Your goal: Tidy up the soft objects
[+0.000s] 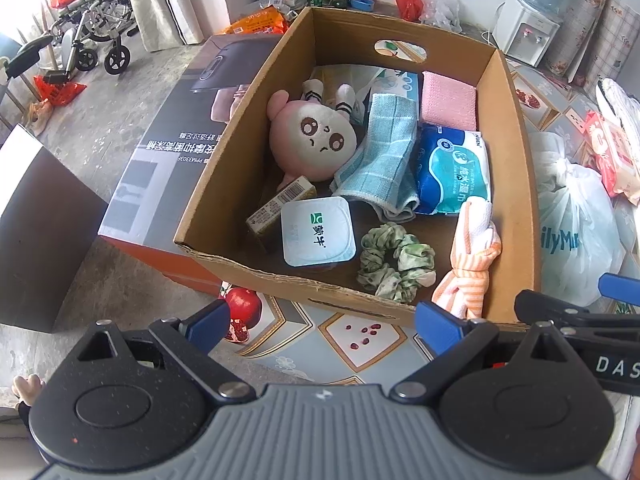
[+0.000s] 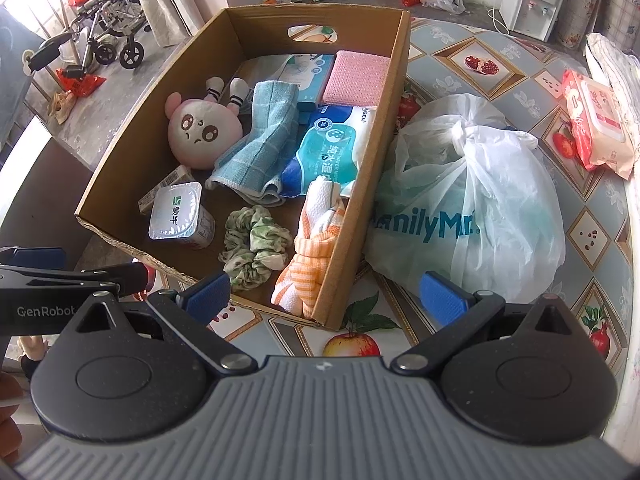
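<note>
A cardboard box (image 1: 516, 184) (image 2: 120, 160) stands on the table. Inside lie a pink plush toy (image 1: 310, 140) (image 2: 202, 130), a blue checked towel (image 1: 380, 160) (image 2: 262, 140), a pink cloth (image 1: 450, 100) (image 2: 356, 78), a wet-wipes pack (image 1: 454, 170) (image 2: 332, 148), a green scrunchie (image 1: 394, 262) (image 2: 254, 246) and an orange striped cloth (image 1: 470, 276) (image 2: 312, 256). My left gripper (image 1: 322, 320) is open, low before the box's near wall. My right gripper (image 2: 324, 294) is open at the box's near right corner. Both hold nothing.
A yogurt cup (image 1: 318, 230) (image 2: 176, 212) and a small carton (image 1: 280, 204) also lie in the box. A tied white plastic bag (image 2: 468, 200) (image 1: 572, 224) sits right of the box, a red wipes pack (image 2: 596, 124) farther right. A large printed box (image 1: 176, 152) is on the left.
</note>
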`<state>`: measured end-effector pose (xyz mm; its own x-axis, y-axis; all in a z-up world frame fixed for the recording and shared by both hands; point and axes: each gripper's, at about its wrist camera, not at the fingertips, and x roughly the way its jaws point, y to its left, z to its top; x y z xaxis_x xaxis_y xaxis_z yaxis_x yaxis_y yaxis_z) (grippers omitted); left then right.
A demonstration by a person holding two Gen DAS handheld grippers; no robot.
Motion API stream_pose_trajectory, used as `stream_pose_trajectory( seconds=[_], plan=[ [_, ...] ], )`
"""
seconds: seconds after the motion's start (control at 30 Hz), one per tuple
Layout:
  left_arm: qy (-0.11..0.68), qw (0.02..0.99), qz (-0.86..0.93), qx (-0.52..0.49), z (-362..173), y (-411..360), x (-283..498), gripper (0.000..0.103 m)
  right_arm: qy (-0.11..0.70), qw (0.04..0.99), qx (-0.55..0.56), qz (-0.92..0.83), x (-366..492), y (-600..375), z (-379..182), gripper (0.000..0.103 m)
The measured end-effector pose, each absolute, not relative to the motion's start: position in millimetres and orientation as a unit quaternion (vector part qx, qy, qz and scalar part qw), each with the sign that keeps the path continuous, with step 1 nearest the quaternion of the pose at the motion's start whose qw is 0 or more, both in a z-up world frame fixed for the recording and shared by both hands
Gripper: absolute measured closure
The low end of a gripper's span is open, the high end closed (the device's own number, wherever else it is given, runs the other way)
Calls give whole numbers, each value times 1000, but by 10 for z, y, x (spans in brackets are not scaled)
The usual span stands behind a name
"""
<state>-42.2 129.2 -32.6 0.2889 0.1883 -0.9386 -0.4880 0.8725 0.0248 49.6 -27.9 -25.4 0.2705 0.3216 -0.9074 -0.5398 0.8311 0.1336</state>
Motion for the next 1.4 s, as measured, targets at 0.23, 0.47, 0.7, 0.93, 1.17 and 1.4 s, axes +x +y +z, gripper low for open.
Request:
stream_pose_trajectory(
  seconds=[0.23,0.47,0.7,0.93,1.17,1.4],
  plan=[
    [557,791,213,-134,-330,1300,-418,4,539,791,-102,272,491,-257,-254,1],
    [557,791,213,-134,-333,1312,-419,4,539,791,-103,270,487,-249,-250,1],
    [557,792,212,-133,-338,1308,-433,5,539,791,-103,269,478,-251,-246,1],
    [558,791,212,-133,-340,1293,-438,5,541,789,-105,270,479,-266,-253,1],
    [559,791,211,-134,-346,1288,-442,6,543,788,-104,271,494,-275,-265,1],
    [560,791,210,-131,-341,1278,-434,6,544,789,-102,268,492,-289,-276,1]
  ],
)
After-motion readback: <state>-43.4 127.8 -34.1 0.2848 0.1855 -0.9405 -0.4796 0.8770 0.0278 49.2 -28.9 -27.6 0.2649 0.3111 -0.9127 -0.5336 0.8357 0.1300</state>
